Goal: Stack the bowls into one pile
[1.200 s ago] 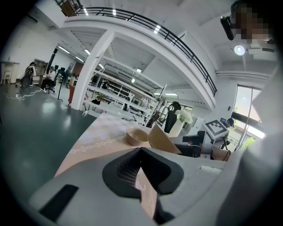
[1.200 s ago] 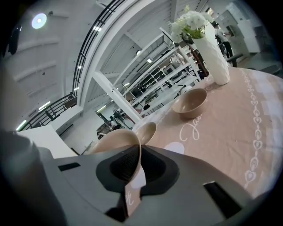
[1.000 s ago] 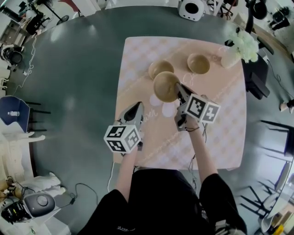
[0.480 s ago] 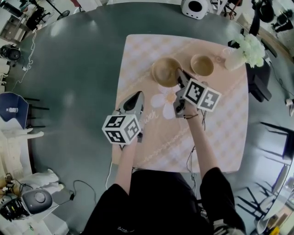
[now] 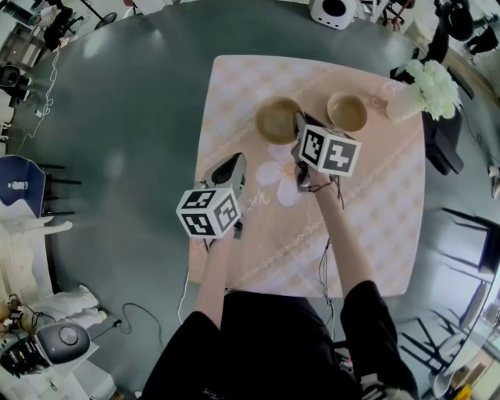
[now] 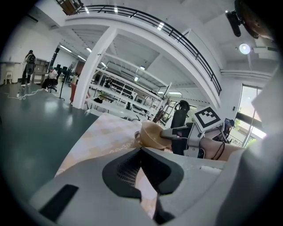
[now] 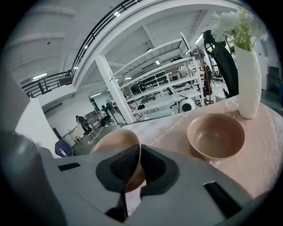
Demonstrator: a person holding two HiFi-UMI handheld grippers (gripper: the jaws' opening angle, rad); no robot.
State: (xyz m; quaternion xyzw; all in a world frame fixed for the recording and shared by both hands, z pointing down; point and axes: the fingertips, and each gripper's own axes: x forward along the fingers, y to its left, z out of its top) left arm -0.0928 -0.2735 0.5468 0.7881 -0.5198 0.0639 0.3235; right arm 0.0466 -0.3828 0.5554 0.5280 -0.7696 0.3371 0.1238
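Observation:
My right gripper (image 5: 298, 127) is shut on the rim of a tan bowl (image 5: 278, 119), whose wall stands between the pads (image 7: 122, 167). The held bowl (image 7: 116, 140) sits over the spot of the far-left bowl and hides it; whether the two touch I cannot tell. A second tan bowl (image 5: 347, 112) stands apart to the right on the pink checked cloth (image 5: 367, 226) and appears empty in the right gripper view (image 7: 216, 139). My left gripper (image 5: 233, 166) hovers nearer me over the cloth, jaws shut and empty (image 6: 141, 152). The left gripper view shows the held bowl (image 6: 151, 134).
A white vase of white flowers (image 5: 412, 92) stands at the cloth's far right corner, close to the second bowl. The cloth lies on a dark round table (image 5: 125, 141). A white device (image 5: 334, 12) sits beyond the cloth; a black object (image 5: 439, 137) is at the right edge.
My right gripper carried the bowl away from me and leftward, from the cloth's middle to over the far-left bowl, which is now covered. The left gripper shifted slightly.

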